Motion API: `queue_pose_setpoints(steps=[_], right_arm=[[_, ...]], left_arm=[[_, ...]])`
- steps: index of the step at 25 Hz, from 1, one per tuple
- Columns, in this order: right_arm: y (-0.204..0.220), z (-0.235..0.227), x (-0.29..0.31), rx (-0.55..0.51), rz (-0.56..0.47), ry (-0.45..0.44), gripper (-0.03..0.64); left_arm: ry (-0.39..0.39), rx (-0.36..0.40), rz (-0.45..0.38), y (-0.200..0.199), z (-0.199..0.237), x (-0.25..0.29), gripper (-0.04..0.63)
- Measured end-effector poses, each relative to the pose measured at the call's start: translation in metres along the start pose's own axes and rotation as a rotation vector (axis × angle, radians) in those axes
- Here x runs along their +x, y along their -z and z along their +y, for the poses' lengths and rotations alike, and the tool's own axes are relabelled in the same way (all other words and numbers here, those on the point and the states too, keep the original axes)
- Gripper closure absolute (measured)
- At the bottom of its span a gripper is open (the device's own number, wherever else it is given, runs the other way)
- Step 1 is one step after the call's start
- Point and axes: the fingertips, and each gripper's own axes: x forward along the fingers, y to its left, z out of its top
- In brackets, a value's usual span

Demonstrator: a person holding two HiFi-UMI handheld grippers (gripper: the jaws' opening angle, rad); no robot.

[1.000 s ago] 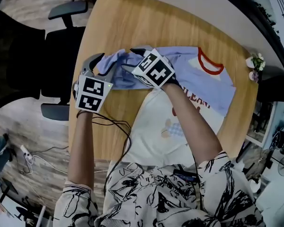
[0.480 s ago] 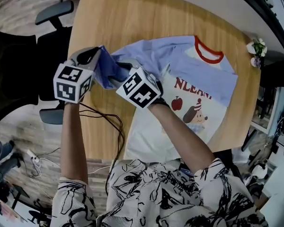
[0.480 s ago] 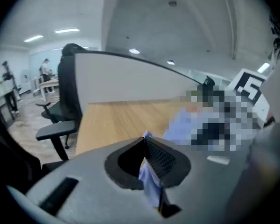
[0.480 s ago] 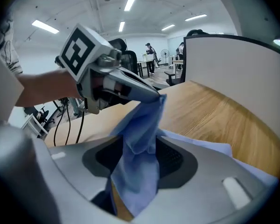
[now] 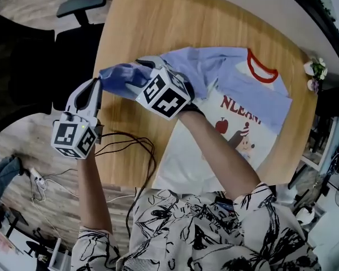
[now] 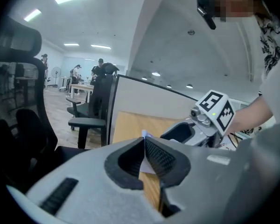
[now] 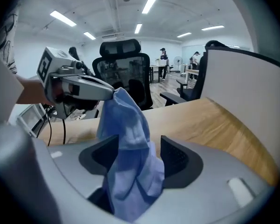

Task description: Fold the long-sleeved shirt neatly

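The wooden bench (image 5: 141,21) is bare across its far half, with an office chair (image 5: 82,4) beyond its left edge. The long-sleeved shirt (image 5: 243,89) lies flat at the right — red collar far, hem toward the person, red print reading "NLEAN". Its blue sleeve (image 5: 121,77) stretches left to the bench edge. The right tool (image 7: 141,148) has just been opening, the sleeve loose between spread jaws. The left tool (image 6: 144,148) is pressed together — pinching the sleeve's end.
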Motion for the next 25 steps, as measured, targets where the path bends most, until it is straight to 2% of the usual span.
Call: queue_pose_setpoints(steps=[3, 4, 6, 8, 11, 14, 17, 21, 25], right_arm=[[-0.006, 0.009, 0.015, -0.1, 0.041, -0.105, 0.321], [-0.008, 0.012, 0.017, -0.137, 0.045, -0.134, 0.356], [-0.014, 0.016, 0.02, -0.204, 0.049, -0.167, 0.529], [-0.025, 0.019, 0.02, -0.251, 0.048, -0.18, 0.572], [-0.048, 0.026, 0.011, -0.294, 0.017, -0.199, 0.569], [-0.075, 0.025, -0.006, -0.305, -0.042, -0.201, 0.571], [-0.101, 0.015, -0.032, -0.315, -0.112, -0.167, 0.574], [-0.123, 0.004, -0.085, -0.338, -0.194, -0.111, 0.581], [-0.126, -0.015, -0.154, -0.362, -0.251, -0.038, 0.583]], left_arm=[[-0.032, -0.021, -0.027, 0.01, -0.001, -0.017, 0.58], [-0.048, -0.027, -0.035, 0.014, -0.001, -0.022, 0.58], [-0.083, -0.027, -0.056, 0.019, 0.0, -0.031, 0.58], [-0.122, -0.015, -0.078, 0.021, 0.001, -0.04, 0.58], [-0.181, 0.008, -0.095, 0.02, 0.0, -0.052, 0.58], [-0.239, 0.013, -0.15, 0.006, -0.004, -0.06, 0.58], [-0.267, 0.074, -0.213, -0.024, -0.028, -0.065, 0.58], [-0.253, 0.123, -0.297, -0.07, -0.081, -0.066, 0.58], [-0.176, 0.131, -0.347, -0.114, -0.151, -0.053, 0.58]])
